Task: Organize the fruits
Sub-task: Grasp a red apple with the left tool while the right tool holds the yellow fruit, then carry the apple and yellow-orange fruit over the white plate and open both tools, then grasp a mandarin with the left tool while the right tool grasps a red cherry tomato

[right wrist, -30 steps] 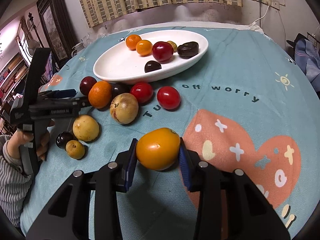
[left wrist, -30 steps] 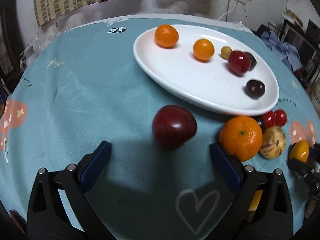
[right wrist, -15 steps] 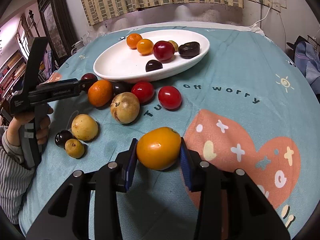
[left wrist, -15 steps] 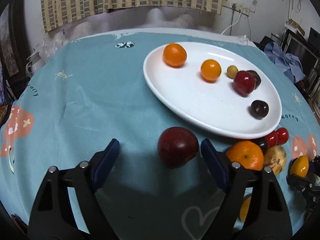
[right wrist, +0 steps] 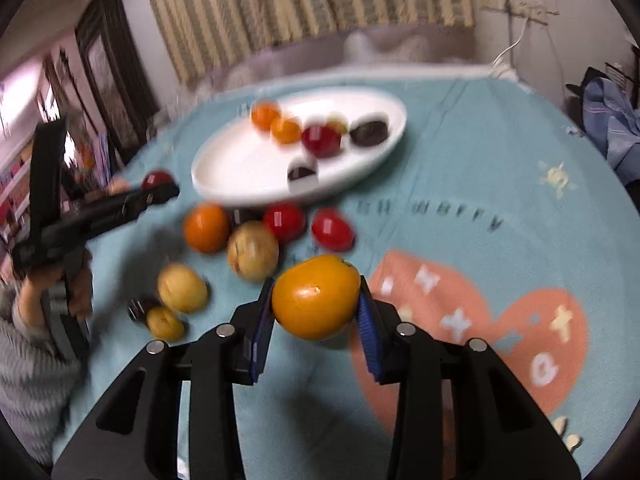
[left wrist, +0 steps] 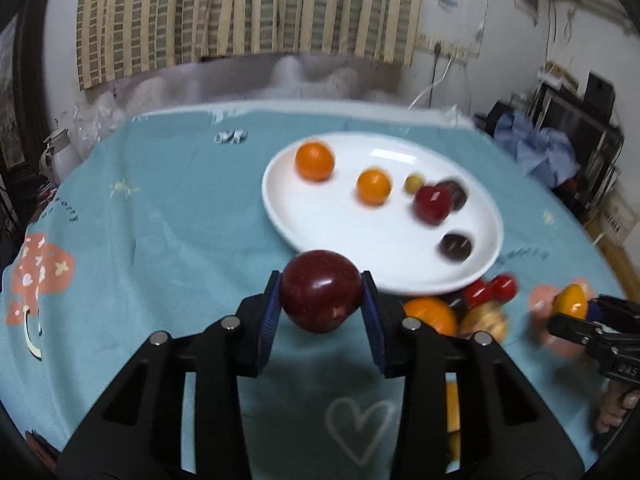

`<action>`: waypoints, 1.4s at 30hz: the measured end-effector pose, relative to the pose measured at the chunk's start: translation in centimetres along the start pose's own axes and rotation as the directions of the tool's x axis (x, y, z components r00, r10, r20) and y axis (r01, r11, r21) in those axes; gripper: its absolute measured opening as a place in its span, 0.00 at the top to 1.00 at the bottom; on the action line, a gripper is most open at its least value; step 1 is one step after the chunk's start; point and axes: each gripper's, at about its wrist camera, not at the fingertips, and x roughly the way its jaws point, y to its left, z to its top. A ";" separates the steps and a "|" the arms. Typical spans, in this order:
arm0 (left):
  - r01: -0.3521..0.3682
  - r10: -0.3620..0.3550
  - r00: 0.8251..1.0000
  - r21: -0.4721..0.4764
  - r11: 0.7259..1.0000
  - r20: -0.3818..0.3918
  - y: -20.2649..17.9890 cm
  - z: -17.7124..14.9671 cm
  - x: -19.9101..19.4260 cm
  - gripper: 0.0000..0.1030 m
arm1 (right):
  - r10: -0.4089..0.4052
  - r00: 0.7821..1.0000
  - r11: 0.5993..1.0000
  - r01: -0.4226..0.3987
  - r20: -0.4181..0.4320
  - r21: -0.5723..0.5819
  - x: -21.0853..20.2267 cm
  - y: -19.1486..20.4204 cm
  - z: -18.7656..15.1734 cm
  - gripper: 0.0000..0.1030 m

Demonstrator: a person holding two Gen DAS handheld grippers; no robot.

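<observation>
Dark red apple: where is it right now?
The apple is clamped in the left tongs, centre of the left wrist view, just short of the white plate's near rim.

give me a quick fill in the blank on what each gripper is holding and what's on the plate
1. The left gripper is shut on a dark ____ apple.
2. The right gripper grips a yellow-orange fruit, so ____ grippers are loaded.
3. The white plate holds ____ fruits.
4. Two small red tomatoes lie on the ____ tablecloth near the plate.

Missing words: red; both; six; blue
</observation>
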 end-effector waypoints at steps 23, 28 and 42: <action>-0.006 0.006 1.000 -0.089 0.996 0.005 -0.3 -0.4 0.6 0.08 | 0.027 0.996 0.989 -0.040 0.086 0.143 0.8 -1.6 4.7 0.28; -0.015 0.015 1.000 0.031 0.999 0.020 -3.2 -3.1 -1.5 0.02 | 0.025 0.999 0.974 -0.032 0.034 0.223 0.4 -2.4 1.6 0.28; -0.070 0.074 0.994 0.051 0.996 -0.081 -1.8 -2.8 1.4 0.02 | 0.039 0.999 0.965 -0.040 0.008 0.260 0.8 -3.1 1.7 0.28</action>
